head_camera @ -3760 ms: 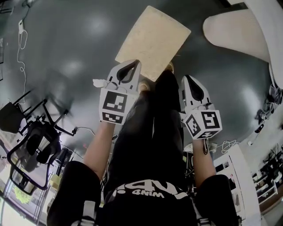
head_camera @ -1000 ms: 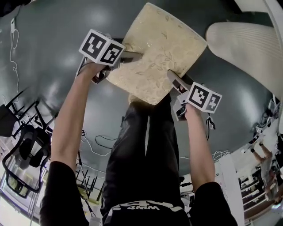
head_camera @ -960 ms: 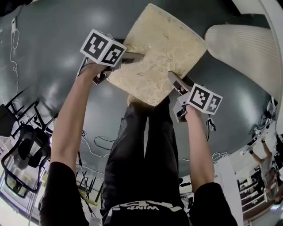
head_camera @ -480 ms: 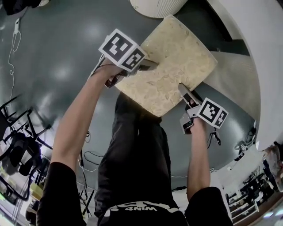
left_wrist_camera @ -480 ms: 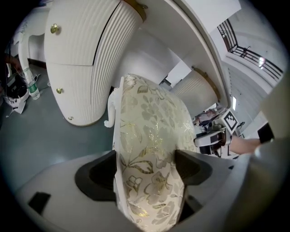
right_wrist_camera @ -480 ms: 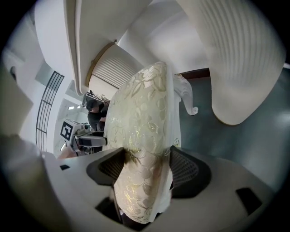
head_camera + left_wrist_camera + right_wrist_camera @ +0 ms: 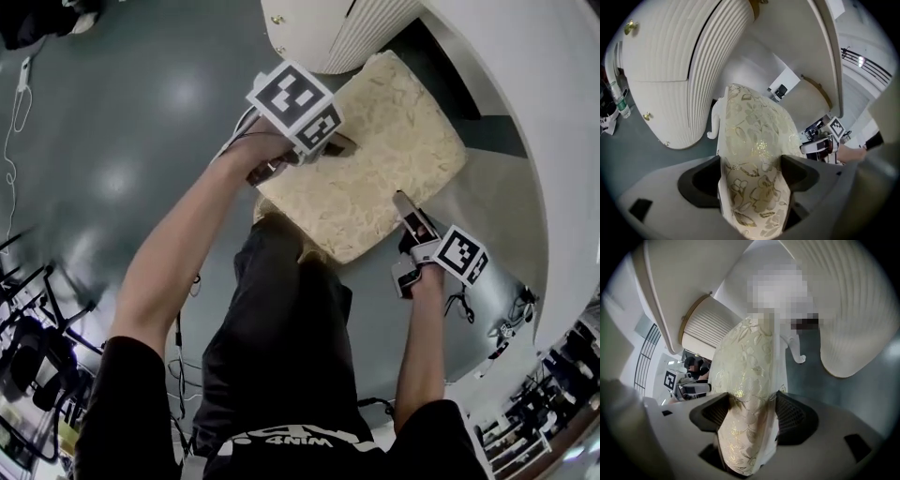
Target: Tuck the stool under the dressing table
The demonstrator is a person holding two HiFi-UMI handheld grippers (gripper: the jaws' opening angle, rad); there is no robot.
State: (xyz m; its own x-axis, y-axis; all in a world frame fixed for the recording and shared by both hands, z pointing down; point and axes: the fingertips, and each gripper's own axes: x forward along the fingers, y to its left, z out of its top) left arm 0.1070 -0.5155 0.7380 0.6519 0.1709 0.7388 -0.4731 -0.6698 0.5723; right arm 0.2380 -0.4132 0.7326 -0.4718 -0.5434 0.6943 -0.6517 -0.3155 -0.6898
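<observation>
L tongs (image 7: 343, 144) & R tongs (image 7: 405, 202) clamp stool (image 7: 375, 164) (beside dressing table (image 7: 314, 33)).

The left gripper (image 7: 752, 174) has its dark jaws closed on the near edge of the stool (image 7: 757, 133), both pressing the cream seat fabric with its gold flower pattern. A white curved stool leg (image 7: 716, 117) shows under the seat at the left. Beyond it rises the ribbed white dressing table (image 7: 670, 65), with a small gold knob (image 7: 631, 27). At the seat's far edge sits the right gripper (image 7: 819, 144), marker cube (image 7: 836, 126) uppermost. A bottle (image 7: 622, 104) stands on the grey floor (image 7: 628, 157) at far left.
</observation>
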